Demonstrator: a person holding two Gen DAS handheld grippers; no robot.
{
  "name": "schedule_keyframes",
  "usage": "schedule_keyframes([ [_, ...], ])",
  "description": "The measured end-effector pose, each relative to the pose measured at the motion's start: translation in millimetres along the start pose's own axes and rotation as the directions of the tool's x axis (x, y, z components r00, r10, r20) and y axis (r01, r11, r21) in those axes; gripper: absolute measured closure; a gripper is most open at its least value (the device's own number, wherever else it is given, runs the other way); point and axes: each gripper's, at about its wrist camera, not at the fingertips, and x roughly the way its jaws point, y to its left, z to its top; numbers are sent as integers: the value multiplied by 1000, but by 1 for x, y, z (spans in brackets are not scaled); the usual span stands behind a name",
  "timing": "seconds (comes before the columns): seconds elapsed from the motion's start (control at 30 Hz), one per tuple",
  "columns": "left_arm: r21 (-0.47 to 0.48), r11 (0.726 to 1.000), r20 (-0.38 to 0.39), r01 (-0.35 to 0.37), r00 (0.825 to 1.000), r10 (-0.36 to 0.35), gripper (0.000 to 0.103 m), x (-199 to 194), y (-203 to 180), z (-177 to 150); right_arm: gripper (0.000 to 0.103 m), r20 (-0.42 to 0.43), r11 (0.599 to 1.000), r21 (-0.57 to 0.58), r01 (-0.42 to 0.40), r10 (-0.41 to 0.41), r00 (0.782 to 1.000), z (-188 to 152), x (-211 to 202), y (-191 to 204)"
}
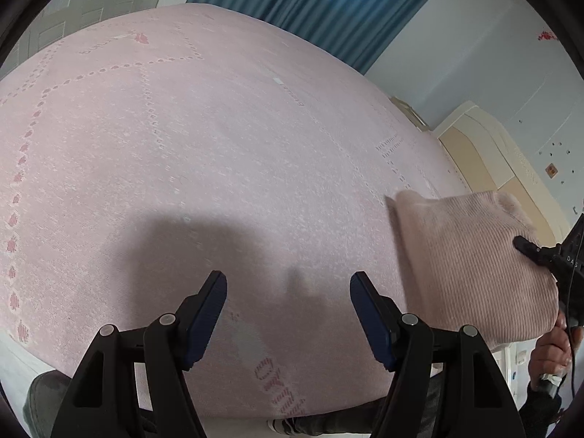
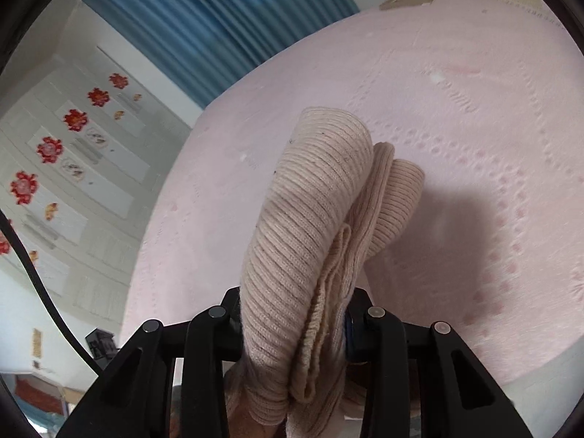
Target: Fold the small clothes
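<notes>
Nearest in the left wrist view, the left gripper [image 1: 288, 284] hovers over the pale pink patterned bed cover [image 1: 219, 138] with its two black, blue-padded fingers [image 1: 206, 314] spread wide and nothing between them; its shadow falls on the cover just ahead. Red woven lettering [image 1: 279, 383] shows on the cover's near edge, between the fingers.

To the right in that view, the folded pale pink ribbed knit garment [image 1: 471, 259] is lifted off the cover, with the black tip of the right gripper [image 1: 536, 252] against its right side and the person's hand [image 1: 551, 350] below it at the frame's edge.

In the right wrist view, the right gripper [image 2: 292, 314] has its jaws pinching the folded garment [image 2: 314, 226] near its lower end. The bundle sticks up and away from the fingers in several ribbed layers, folded edges on the right, and casts a shadow on the cover [image 2: 456, 109] to its right.

Farther off, a cream wooden headboard [image 1: 485, 149] stands at the right end of the bed. Blue pleated curtains [image 1: 310, 11] hang beyond the far edge, and red flower decorations [image 2: 49, 149] line the white wall at far left in the right wrist view.
</notes>
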Motion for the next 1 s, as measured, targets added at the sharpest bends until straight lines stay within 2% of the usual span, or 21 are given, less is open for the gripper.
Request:
schedule_keyframes([
  [0.13,-16,1000,3,7,1000,-7,35,4,7,11,66,-3,998,-42,35,-35,999,11,12,32],
  [0.23,-16,1000,11,-2,1000,3,35,6,11,23,66,-22,999,-54,3,-4,1000,24,39,58],
  [0.37,-7,999,31,-40,999,40,35,9,17,44,66,-48,992,-42,-119,117,992,38,82,94],
  [0.5,-5,997,69,-75,995,75,35,13,28,68,66,-22,964,-7,-264,264,964,53,127,113],
  [0.6,-9,996,84,-92,992,93,35,21,35,75,65,-36,956,28,-293,294,955,52,170,91],
  [0.67,-10,995,68,-98,993,98,35,34,39,79,65,-87,968,66,-241,246,965,46,204,64],
  [0.73,5,994,33,-113,993,113,36,47,37,84,64,-114,986,93,-135,146,983,39,224,36],
  [0.77,23,993,20,-117,993,117,36,55,33,88,62,-119,991,93,-100,111,987,37,230,20],
  [0.9,88,989,35,-115,993,113,36,68,9,107,57,-155,977,109,-181,197,968,47,225,-10],
  [1.0,113,988,47,-103,994,98,35,82,-15,125,52,-101,992,-5,-124,123,987,57,207,-5],
])
